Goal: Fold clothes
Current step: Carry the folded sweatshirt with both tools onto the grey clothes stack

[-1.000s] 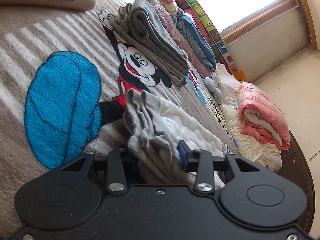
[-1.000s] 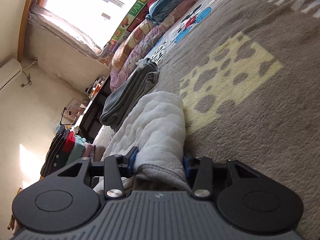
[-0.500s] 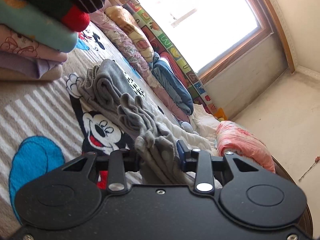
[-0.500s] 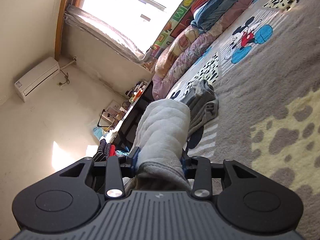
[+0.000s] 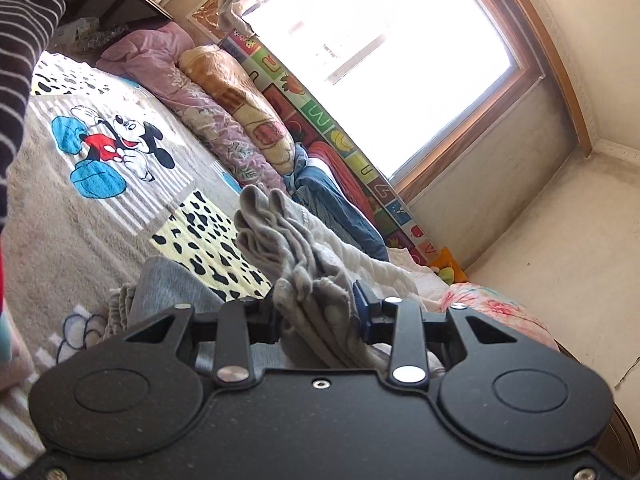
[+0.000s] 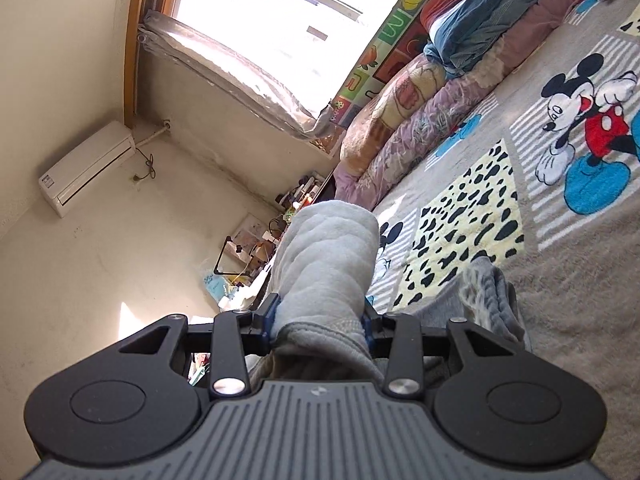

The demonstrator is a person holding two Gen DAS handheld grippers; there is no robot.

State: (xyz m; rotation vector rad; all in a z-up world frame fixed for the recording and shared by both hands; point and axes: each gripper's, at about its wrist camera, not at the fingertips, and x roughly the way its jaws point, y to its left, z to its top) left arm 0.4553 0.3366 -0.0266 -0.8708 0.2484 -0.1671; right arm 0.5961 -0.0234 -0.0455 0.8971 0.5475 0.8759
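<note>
Both grippers, left gripper [image 5: 316, 312] and right gripper [image 6: 318, 320], are clamped on the folded grey garment [image 6: 332, 256]. It now hangs lifted off the blanket [image 5: 52, 216], frame centre; likely bound for a pile.

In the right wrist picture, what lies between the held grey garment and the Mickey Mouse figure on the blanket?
In the right wrist view, a yellow patch with black spots on the blanket lies between the grey garment and Mickey Mouse.
</note>
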